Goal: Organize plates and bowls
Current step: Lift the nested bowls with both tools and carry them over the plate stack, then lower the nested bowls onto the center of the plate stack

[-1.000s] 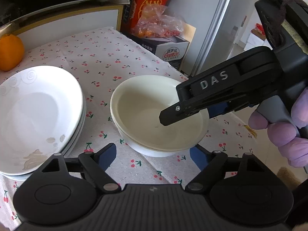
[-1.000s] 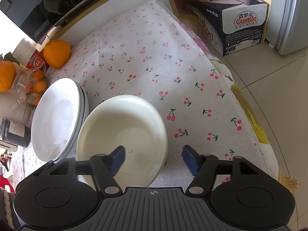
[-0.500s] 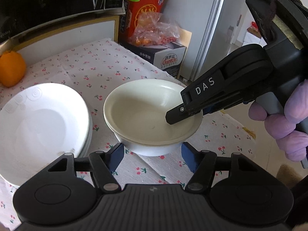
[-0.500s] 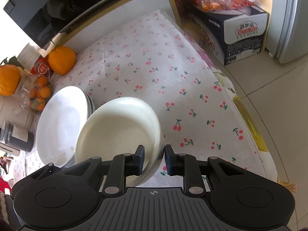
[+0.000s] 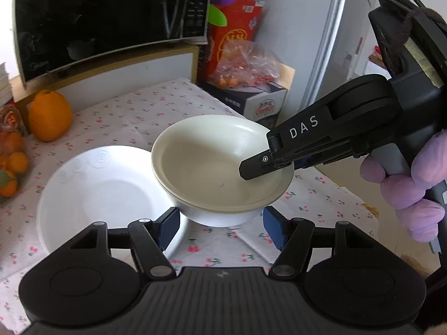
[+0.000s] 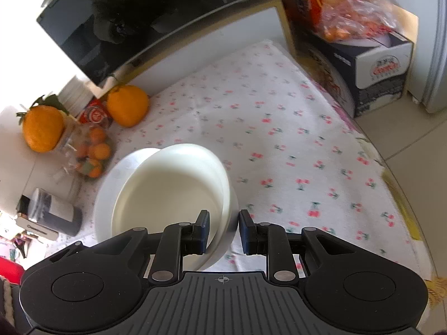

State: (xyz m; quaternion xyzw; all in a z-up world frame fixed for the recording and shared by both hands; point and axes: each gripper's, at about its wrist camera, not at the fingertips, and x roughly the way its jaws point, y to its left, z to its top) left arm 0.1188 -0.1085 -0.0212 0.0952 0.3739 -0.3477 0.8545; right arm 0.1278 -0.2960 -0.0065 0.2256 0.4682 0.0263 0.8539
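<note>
Bowls [image 5: 220, 167] right of plates [image 5: 95, 192] (oranges [image 5: 50, 114] behind).

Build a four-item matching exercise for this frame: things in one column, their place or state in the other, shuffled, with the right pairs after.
Things:
1. stacked bowls
2. left gripper
3. plate stack
4. large orange

Places or states:
A. on the cherry-print cloth below the microwave
B. open, fingers either side of the bowls' base
C. pinched at the rim by the right gripper
D. on the cloth, partly under the raised bowls

Pairs: 1-C, 2-B, 3-D, 4-A
</note>
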